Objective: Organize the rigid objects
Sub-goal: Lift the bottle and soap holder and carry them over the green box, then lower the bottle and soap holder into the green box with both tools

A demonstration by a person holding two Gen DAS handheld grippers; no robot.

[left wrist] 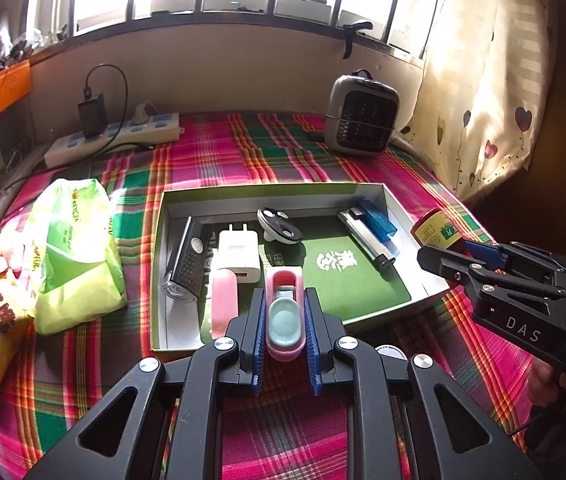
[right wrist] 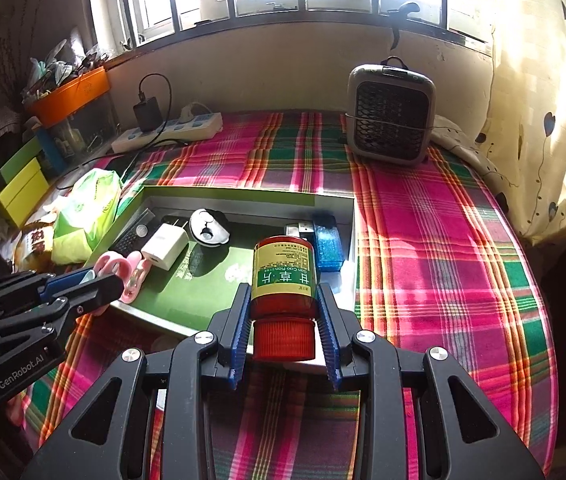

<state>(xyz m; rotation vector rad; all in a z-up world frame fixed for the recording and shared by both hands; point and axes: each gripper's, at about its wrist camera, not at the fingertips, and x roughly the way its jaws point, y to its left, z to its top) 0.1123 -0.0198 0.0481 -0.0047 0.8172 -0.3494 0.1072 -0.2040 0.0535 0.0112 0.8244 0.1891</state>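
Our right gripper (right wrist: 285, 320) clamps a red bottle (right wrist: 284, 280), cap toward us, lengthwise between the fingers. Our left gripper (left wrist: 284, 320) pinches a pink clip (left wrist: 284, 312) pointing into the box (left wrist: 399, 208).

Bottle (right wrist: 285, 280): glossy red plastic, ribbed cap, paper label. Tablecloth (right wrist: 435, 240): woven plaid cloth, matt. Box (left wrist: 267, 192): smooth cardboard.

Both claws are black plastic linkages with triangular cut-outs, round silver screws at the joints and ridged blue pads inside the fingers. The left claw (left wrist: 284, 322) reads "GenRobot.AI" in white along its side; the right claw (right wrist: 285, 322) reads "DAS".
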